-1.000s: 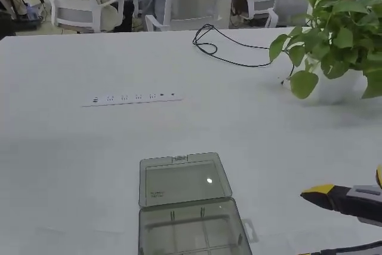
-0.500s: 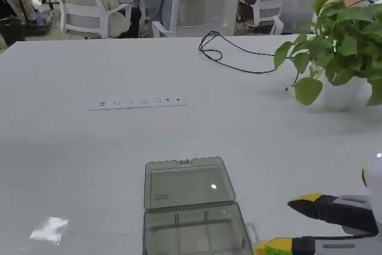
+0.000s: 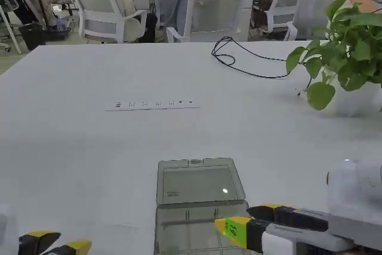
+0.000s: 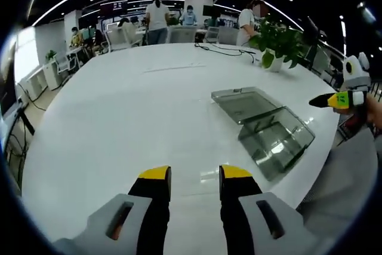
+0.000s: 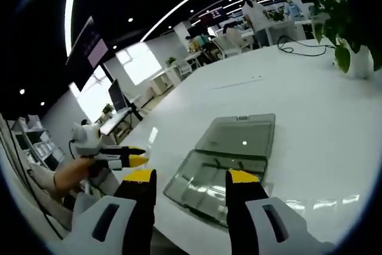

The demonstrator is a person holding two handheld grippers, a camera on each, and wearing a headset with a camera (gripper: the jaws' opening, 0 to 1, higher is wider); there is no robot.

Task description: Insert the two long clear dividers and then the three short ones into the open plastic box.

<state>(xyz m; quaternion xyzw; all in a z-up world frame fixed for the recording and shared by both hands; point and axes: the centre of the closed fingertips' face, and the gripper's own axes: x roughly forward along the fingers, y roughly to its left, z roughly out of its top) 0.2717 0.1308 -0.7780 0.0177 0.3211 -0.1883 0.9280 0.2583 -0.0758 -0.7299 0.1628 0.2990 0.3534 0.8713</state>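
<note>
While the open plastic box is sitting near the front edge of the white table, its lid lying flat behind it, I am holding the right gripper at its right side, jaws parted and empty. The left gripper is hovering well to the left, likewise parted and empty.

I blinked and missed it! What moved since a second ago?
The right gripper slid left, and its tips reach over the right edge of the open plastic box. The left gripper came into the head view at bottom left. Both are open, holding nothing. The box stayed put on the table; the camera shifted.
</note>
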